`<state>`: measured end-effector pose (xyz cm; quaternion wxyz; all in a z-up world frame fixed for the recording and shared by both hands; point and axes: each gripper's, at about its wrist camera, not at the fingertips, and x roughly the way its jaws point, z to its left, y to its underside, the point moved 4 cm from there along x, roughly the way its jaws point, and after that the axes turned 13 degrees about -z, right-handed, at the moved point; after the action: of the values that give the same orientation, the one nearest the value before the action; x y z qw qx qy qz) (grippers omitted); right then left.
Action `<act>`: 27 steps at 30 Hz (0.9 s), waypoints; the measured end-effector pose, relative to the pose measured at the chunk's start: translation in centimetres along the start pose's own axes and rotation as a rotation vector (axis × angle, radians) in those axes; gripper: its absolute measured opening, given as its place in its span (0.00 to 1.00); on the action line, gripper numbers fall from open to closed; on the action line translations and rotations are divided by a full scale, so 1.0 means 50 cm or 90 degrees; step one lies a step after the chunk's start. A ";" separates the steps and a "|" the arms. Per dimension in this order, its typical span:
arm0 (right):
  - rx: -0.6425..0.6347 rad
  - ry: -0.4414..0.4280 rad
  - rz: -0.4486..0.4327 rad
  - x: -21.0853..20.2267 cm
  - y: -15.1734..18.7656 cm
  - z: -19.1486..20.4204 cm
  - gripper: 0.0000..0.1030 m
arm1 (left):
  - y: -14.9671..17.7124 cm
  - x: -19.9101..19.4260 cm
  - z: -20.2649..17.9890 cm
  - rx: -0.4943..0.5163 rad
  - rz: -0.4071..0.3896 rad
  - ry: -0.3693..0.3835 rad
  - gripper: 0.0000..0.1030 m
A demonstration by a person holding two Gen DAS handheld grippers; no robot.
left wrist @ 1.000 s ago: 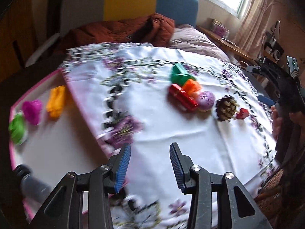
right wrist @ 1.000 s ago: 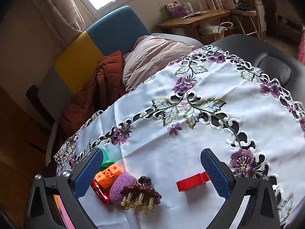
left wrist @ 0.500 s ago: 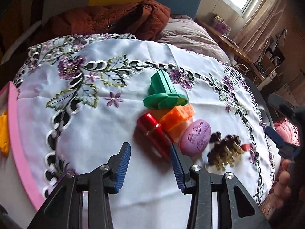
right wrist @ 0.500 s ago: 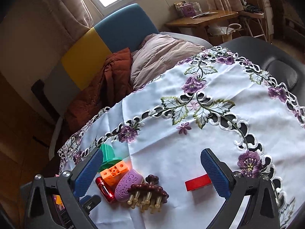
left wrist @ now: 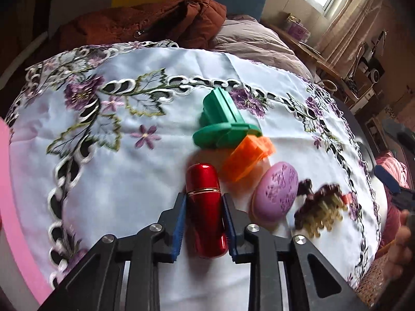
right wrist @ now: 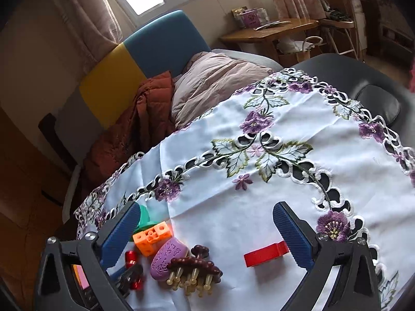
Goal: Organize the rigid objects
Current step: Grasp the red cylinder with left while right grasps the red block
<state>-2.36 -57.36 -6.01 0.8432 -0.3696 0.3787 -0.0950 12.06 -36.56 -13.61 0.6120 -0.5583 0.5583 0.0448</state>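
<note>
Item in hand: red metallic tube (left wrist: 206, 208), lying flat on the embroidered cloth (left wrist: 109, 181) over the tabletop. Your left claw (left wrist: 203, 223) has just been closing and now clamps it, one blue pad on each long side. The tube's long axis runs straight ahead along the fingers, its rounded end pointing away toward the green piece (left wrist: 224, 123).

Neighbours: orange block (left wrist: 246, 159) and purple oval (left wrist: 276, 191), just beside the tube on its right.

Your right claw (right wrist: 207, 230) hangs wide apart, empty, above the red brick (right wrist: 265, 254). Lift straight up, probably.

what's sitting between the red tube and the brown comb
The purple soap lies between the red tube and brown comb, clearest in the left wrist view.
</note>
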 end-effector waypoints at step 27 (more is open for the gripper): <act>-0.016 0.186 0.152 0.054 0.059 -0.104 0.79 | 0.114 -0.077 -0.013 0.121 -0.085 -0.007 0.25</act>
<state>-4.53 -59.32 -11.89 0.7797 -0.3146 0.5397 -0.0420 6.37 -32.73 -14.25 0.6666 -0.5339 0.5181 -0.0461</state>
